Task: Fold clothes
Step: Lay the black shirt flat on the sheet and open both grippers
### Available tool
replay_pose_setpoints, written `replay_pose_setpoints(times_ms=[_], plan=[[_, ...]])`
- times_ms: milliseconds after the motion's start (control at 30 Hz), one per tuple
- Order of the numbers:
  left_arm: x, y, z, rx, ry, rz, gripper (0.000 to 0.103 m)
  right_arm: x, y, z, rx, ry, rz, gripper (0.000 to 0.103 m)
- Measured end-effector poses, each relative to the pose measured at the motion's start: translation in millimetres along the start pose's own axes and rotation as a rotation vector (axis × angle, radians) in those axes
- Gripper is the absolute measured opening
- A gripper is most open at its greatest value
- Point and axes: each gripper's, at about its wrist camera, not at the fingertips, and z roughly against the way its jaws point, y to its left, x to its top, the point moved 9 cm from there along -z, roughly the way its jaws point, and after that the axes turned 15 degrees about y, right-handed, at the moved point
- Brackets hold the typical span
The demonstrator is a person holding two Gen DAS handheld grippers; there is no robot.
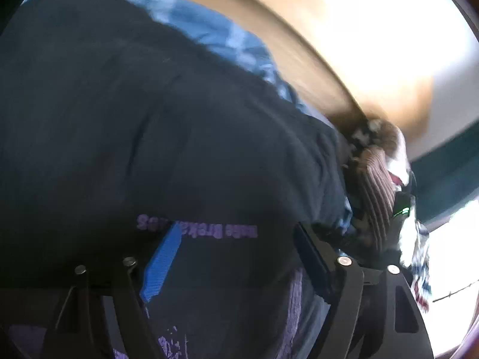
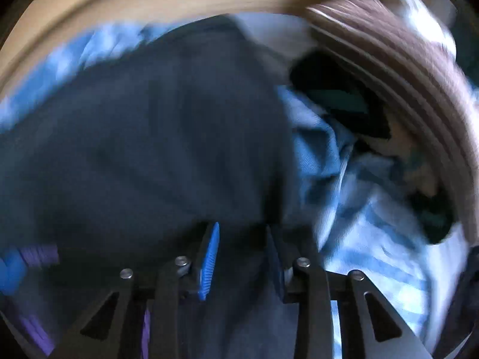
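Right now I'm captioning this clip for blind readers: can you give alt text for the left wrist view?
A dark navy garment with purple printed lettering fills most of the blurred fisheye view, with the left tool spread wide just above it. A blue tie-dye cloth peeks out behind it on a wooden table, with a heap of other clothes at right.

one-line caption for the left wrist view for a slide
Left gripper, jaws wide, over a dark navy t-shirt with purple print lying on blue tie-dye cloth.
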Motion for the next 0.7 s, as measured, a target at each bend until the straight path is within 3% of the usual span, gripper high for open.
replay_pose_setpoints(times_ms=[100, 233, 367, 400, 433, 467, 533, 633, 700], plan=[[3.2, 20.5, 13.6, 0.023, -0.032, 0.084, 0.071, 6.3, -9.0, 23.8, 0.071, -0.011, -0.063, 0.034], [-4.5, 33.0, 13.7, 0.126, 0.102, 0.158, 0.067, -55.9, -16.1, 67.2, -0.005, -0.039, -0.05, 0.047], [-33.6, 30.8, 6.2, 0.365, 0.25, 0.051, 0.067, -145.5, -42.4, 43.5, -0.097, 0.106, -0.082, 0.047], [-43.8, 31.7, 3.9, 0.416, 0.284, 0.026, 0.067, -153.9, -48.4, 35.9, -0.103, 0.08, -0.075, 0.05], [-55.7, 33.6, 5.5, 0.447, 0.294, 0.022, 0.067, -162.3, -54.4, 28.4, -0.108, 0.054, -0.068, 0.065], [-67.6, 35.5, 7.3, 0.478, 0.305, 0.019, 0.067, -169.2, -59.6, 23.0, -0.109, 0.032, -0.062, 0.07], [-93.9, 43.1, 18.0, 0.507, 0.315, 0.054, 0.067, -172.6, -66.2, 29.2, -0.045, 0.051, -0.099, 0.07], [-144.9, 61.8, 37.7, 0.49, 0.353, 0.141, 0.067, -193.8, -69.5, 48.4, 0.016, 0.135, -0.18, 0.058], [-174.3, 72.6, 48.1, 0.49, 0.379, 0.162, 0.067, -220.2, -59.1, 62.2, 0.072, 0.156, -0.172, 0.069]])
